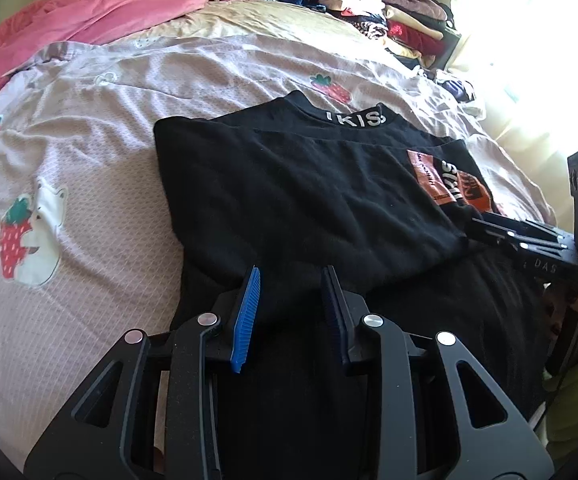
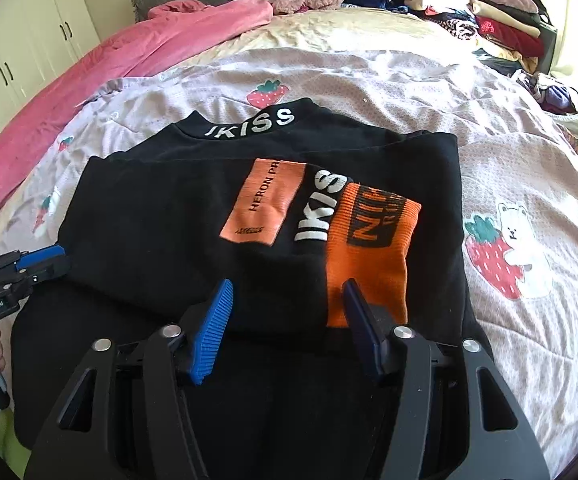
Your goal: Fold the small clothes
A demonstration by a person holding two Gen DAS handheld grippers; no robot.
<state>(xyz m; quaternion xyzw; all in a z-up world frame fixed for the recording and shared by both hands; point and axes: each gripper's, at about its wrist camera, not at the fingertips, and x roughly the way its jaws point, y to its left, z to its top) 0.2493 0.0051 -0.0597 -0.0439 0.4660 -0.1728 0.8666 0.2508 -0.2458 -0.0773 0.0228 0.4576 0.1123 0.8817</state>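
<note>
Pink strawberry-print bed cover [image 2: 509, 168] carries everything; black sweatshirt [image 2: 161, 216] lies mid-bed, partly folded, orange-cuffed sleeve [image 2: 369, 248] laid across the chest, prob. to square it up; clothes pile [image 2: 489, 16] well beyond its collar; left hand-held gripper [image 1: 291, 308] & right hand-held gripper [image 2: 289, 320] at its near fold edge, both wide, holding nothing.

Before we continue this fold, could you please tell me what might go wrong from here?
1. Both the left gripper and the right gripper look open, so the black top is unheld; its folded layers may slip.
2. The orange cuff lies loosely on top and could shift.
3. The quilt is wrinkled, so folds may skew.
</note>
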